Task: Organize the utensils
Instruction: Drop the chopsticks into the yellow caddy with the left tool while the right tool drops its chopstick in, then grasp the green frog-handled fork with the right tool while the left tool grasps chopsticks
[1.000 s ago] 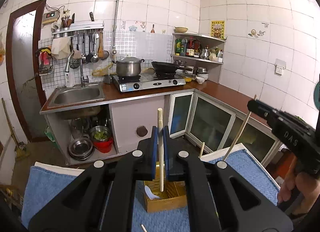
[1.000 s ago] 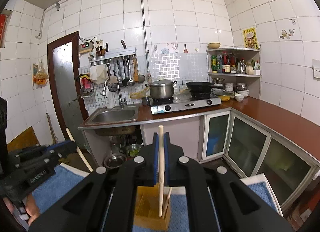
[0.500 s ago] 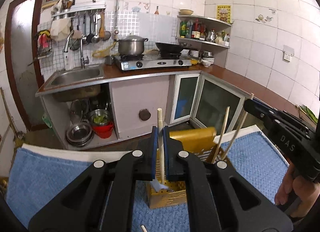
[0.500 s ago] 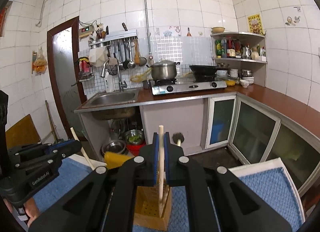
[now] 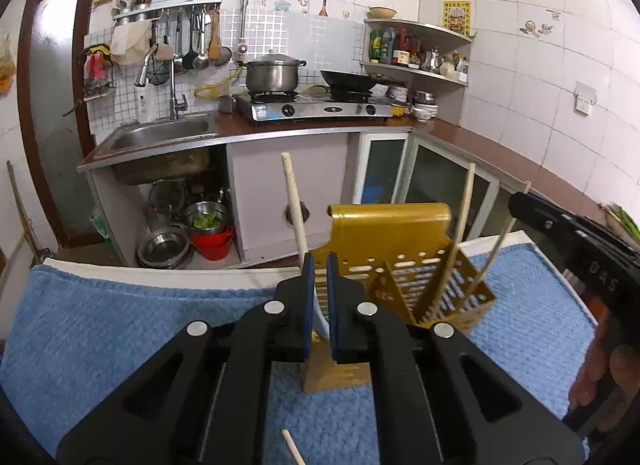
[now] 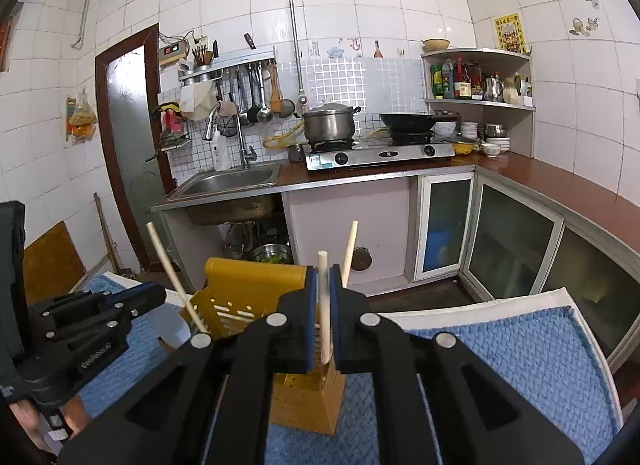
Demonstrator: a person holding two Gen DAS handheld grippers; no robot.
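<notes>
left gripper (image 5: 318, 297) has its fingers set narrow with a small gap. a chopstick (image 5: 294, 209) leans left just behind them, and i can't tell if it's pinched or just passing by. right gripper (image 6: 323, 313) has its fingers closed on a second chopstick (image 6: 324, 305), which stands near upright with its lower end down in the holder (image 6: 244, 297).

the holder is yellow plastic with slotted walls and a rolled back edge. it sits on the blue towel (image 5: 120, 329) on the worktop, right in front of both grippers. two more chopsticks (image 5: 460, 233) lean in its right compartment in the left view, and a loose one (image 5: 294, 447) lies on the towel near the bottom edge.

readable writing: "das" on the right gripper's body in the left view. the left gripper's body has lettering in the right view, too blurry to read.

chopsticks are plain pale wood.
</notes>
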